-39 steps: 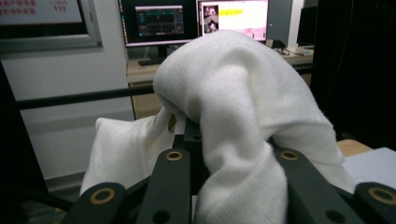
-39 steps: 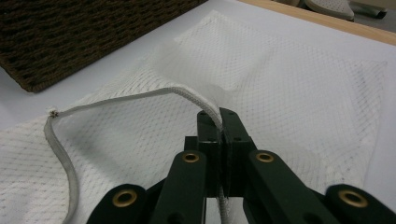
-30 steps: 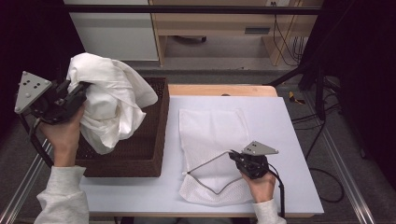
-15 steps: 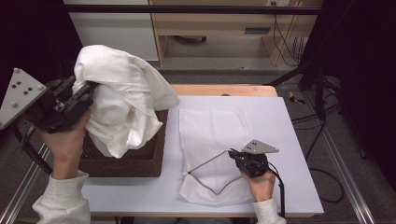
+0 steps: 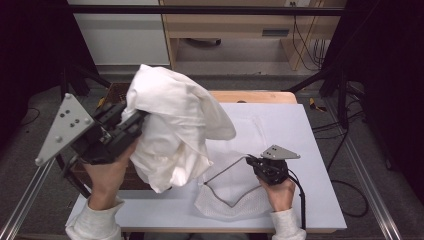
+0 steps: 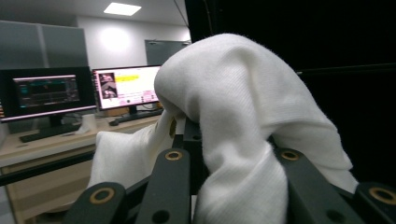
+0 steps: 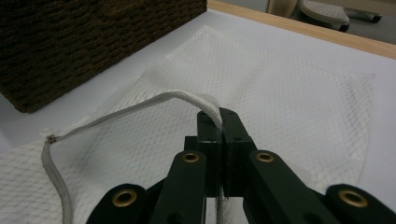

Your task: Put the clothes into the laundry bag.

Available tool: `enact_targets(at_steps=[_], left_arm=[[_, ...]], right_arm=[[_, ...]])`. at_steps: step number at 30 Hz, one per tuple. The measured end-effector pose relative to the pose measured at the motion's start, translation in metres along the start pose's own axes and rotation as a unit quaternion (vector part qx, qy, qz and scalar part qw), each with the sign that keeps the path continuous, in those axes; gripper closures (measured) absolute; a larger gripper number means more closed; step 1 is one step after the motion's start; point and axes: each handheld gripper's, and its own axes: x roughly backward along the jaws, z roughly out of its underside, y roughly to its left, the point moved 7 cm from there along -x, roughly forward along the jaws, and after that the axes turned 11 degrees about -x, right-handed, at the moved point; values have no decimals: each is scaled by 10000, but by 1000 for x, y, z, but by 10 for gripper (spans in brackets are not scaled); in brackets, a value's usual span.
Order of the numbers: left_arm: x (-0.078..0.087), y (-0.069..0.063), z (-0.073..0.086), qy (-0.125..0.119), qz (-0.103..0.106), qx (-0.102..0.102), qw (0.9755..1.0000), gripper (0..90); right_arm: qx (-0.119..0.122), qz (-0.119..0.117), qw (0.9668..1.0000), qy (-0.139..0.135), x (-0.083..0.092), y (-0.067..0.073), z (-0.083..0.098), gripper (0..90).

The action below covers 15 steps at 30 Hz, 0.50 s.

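A large white cloth hangs in the air, draped over my left gripper, which is shut on it. The cloth's lower folds hang over the right edge of a dark wicker basket and the left side of a white mesh bag. In the left gripper view the cloth covers the jaws of the left gripper. My right gripper is shut on the bag's zipper edge and holds it raised off the table. The right gripper view shows this right gripper pinching the zipper edge above the mesh bag.
The white table has a wooden strip along its far side. The wicker basket stands at the table's left. A metal rail runs along the left. Monitors stand on a desk behind.
My left gripper has carried the white cloth up and to the right, from above the basket towards the mesh bag. The right gripper has kept still on the zipper edge.
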Motion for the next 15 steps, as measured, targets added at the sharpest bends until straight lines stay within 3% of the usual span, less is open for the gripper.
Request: enact_targets(at_steps=[8, 15], left_arm=[[-5, -45, 18, -6, 557, 102, 9984, 744], [-3, -70, 45, 228, 848, 169, 9960, 744]], right_arm=[[-67, 30, 10000, -28, -5, -4, -4, 884], [-182, 10, 9998, -77, -10, -8, -10, 884]])
